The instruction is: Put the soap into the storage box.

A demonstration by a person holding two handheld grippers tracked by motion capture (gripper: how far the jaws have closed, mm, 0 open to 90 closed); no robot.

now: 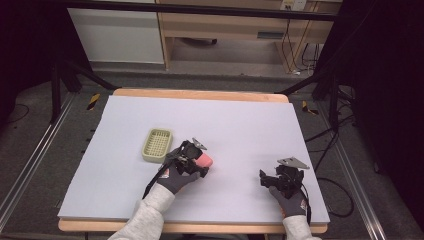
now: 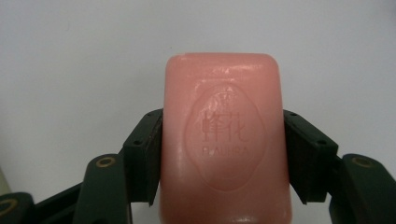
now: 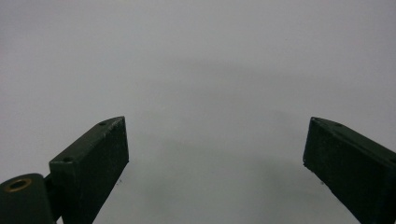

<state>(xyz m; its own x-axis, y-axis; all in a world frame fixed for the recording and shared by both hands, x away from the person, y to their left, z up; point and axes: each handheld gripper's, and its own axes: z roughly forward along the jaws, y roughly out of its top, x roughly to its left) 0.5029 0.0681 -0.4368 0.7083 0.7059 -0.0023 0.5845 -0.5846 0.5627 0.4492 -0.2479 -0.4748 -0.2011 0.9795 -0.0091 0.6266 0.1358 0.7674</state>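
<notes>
The left claw (image 2: 223, 140) clamps a smooth pink embossed soap bar (image 2: 224, 140); the right claw (image 3: 215, 158) gapes over matte white board (image 3: 196, 56).

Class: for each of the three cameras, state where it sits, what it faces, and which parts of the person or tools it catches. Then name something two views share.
High view: above the person's side, looking forward and down at the table; both sleeves, gloved hands, left tool, right tool and soap dish show.
Left gripper view: on the left tool, looking along its jaws, shut on the pink soap bar.
Right gripper view: on the right tool, facing bare table between open jaws.
Shared: the soap bar, high and left gripper views.
</notes>
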